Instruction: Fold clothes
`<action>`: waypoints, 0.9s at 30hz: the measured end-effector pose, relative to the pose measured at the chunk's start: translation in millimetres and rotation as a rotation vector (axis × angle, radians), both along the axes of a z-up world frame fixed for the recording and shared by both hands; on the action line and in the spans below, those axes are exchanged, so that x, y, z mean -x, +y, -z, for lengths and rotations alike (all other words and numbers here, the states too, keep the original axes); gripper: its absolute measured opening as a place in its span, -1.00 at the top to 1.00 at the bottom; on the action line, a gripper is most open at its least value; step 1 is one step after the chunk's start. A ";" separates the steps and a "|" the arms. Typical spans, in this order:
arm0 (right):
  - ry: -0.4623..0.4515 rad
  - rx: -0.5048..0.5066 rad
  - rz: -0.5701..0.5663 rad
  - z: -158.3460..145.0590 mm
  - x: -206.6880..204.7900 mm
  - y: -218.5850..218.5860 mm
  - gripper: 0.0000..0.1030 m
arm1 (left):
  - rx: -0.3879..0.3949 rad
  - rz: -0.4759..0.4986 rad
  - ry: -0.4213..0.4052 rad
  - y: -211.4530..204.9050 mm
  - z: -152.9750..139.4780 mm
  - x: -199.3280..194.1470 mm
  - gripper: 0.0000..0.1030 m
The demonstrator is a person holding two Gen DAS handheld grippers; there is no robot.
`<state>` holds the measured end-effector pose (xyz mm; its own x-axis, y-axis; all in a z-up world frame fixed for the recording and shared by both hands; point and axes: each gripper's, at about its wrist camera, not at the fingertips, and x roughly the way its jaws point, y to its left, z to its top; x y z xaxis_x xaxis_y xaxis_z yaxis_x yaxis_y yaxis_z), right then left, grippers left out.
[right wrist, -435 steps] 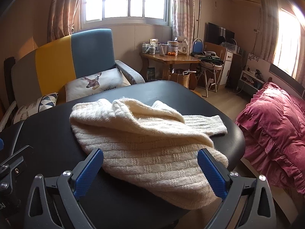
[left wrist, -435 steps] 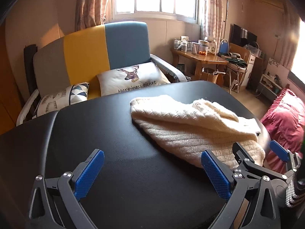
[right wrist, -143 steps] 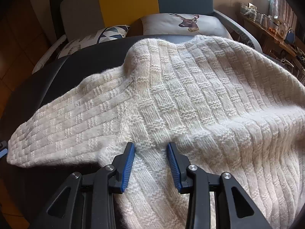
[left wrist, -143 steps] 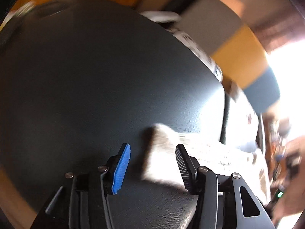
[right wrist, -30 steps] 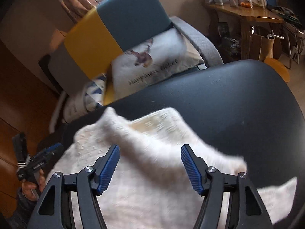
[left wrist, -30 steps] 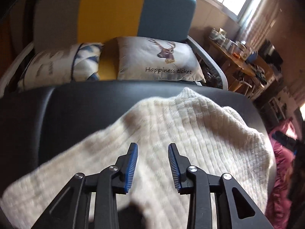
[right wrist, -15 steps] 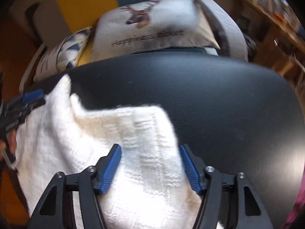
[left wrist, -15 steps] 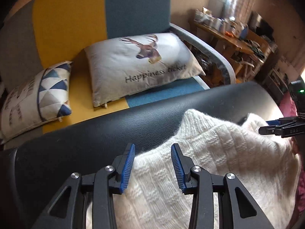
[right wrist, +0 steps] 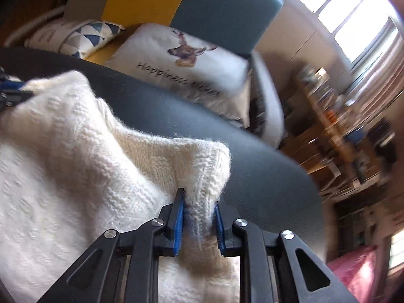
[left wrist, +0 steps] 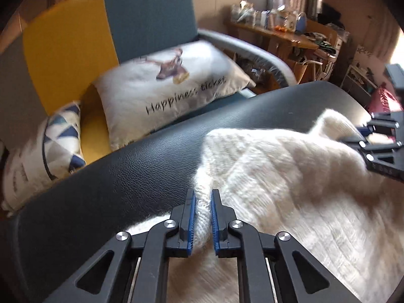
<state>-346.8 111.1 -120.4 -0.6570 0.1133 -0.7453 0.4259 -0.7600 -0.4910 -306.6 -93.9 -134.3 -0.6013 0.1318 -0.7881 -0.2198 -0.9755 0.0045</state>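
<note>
A cream knitted sweater [left wrist: 290, 176] lies spread on the black leather table [left wrist: 126, 171]. My left gripper [left wrist: 202, 197] is at the sweater's far left edge. Its jaws are closing, and the blue pads pinch a ridge of knit between them. In the right wrist view the sweater [right wrist: 75, 151] fills the lower left, and my right gripper [right wrist: 199, 199] has its jaws closing on the far right corner, the pads pressing the bunched knit. Each gripper shows in the other's view: the right gripper [left wrist: 373, 136] at the right edge, the left gripper [right wrist: 10, 88] at the left edge.
Behind the table [right wrist: 252, 166] stands a yellow and teal sofa [left wrist: 141, 20] with a deer cushion [left wrist: 171, 80] and a triangle-patterned cushion [left wrist: 60, 136]. A cluttered wooden desk [left wrist: 277, 32] is at the back right. Red bedding [right wrist: 353, 265] lies to the right.
Both grippers have sunk onto the sweater's far edge and closed on the knit. The right gripper has rolled, so its view now tilts.
</note>
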 end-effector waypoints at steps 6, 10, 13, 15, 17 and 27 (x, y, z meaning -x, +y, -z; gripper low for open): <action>-0.014 0.050 0.150 10.7 16.4 19.8 0.61 | 0.055 -0.006 0.029 13.5 5.2 -17.3 0.77; -0.075 0.203 0.202 1.6 24.0 37.2 0.48 | 0.027 -0.048 -0.018 8.9 5.9 -12.4 0.72; -0.058 0.276 0.224 -16.1 18.1 43.7 0.47 | -0.077 -0.112 -0.049 -10.7 -2.3 -15.3 0.66; -0.006 0.293 0.210 -32.9 3.5 42.8 0.44 | -0.149 -0.165 -0.060 -29.7 -9.8 -24.6 0.66; 0.045 0.307 0.175 -50.6 -18.5 36.5 0.41 | -0.202 -0.231 -0.069 -53.2 -16.4 -41.5 0.65; -0.277 0.475 -0.109 -42.3 -116.9 -57.0 0.40 | -0.166 -0.656 -0.088 -229.9 -19.6 -208.3 0.48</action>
<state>-229.9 54.1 -78.0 -0.4189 -0.3341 -0.8443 0.5784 -0.8150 0.0356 -98.3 -323.8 -114.7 -0.5329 -0.1149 -0.8383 0.4247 -0.8932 -0.1476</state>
